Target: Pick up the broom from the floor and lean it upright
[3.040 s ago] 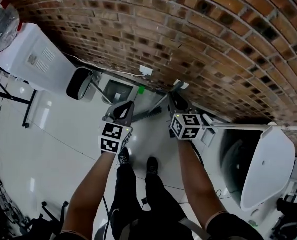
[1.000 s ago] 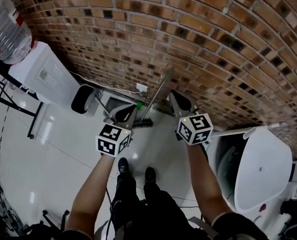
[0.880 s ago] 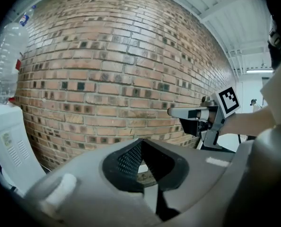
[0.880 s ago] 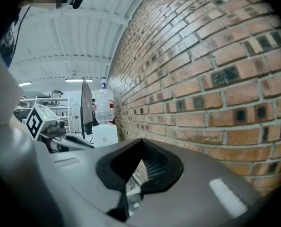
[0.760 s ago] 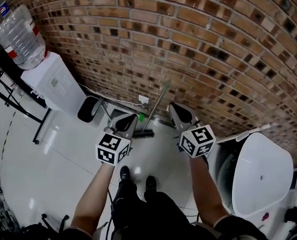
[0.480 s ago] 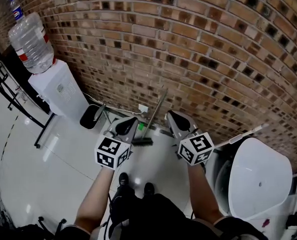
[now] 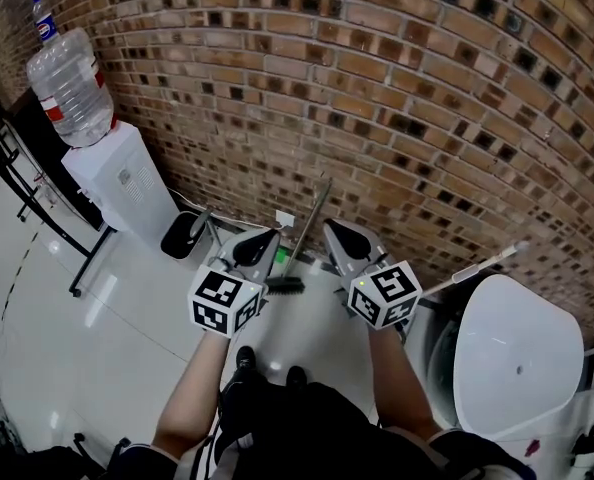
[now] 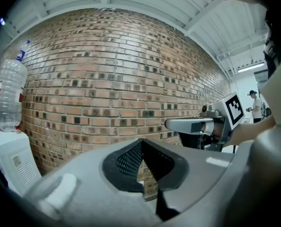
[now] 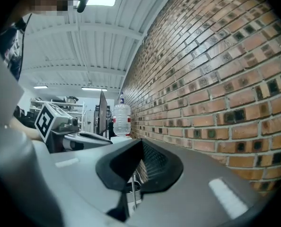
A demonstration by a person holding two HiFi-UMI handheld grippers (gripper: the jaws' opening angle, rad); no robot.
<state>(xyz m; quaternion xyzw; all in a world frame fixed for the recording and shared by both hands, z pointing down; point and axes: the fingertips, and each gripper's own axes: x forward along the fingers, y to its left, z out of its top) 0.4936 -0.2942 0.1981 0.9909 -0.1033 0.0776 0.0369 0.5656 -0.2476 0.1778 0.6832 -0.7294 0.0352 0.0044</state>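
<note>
Broom leans upright on brick wall, between and just beyond left claw and right claw. Both claws pinched closed, empty. Judgement: draw both straight back, clear of the handle.

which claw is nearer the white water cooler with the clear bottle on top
Left. The left claw is to the right of the white water cooler; the right claw is farther right, past the grey-handled broom.
</note>
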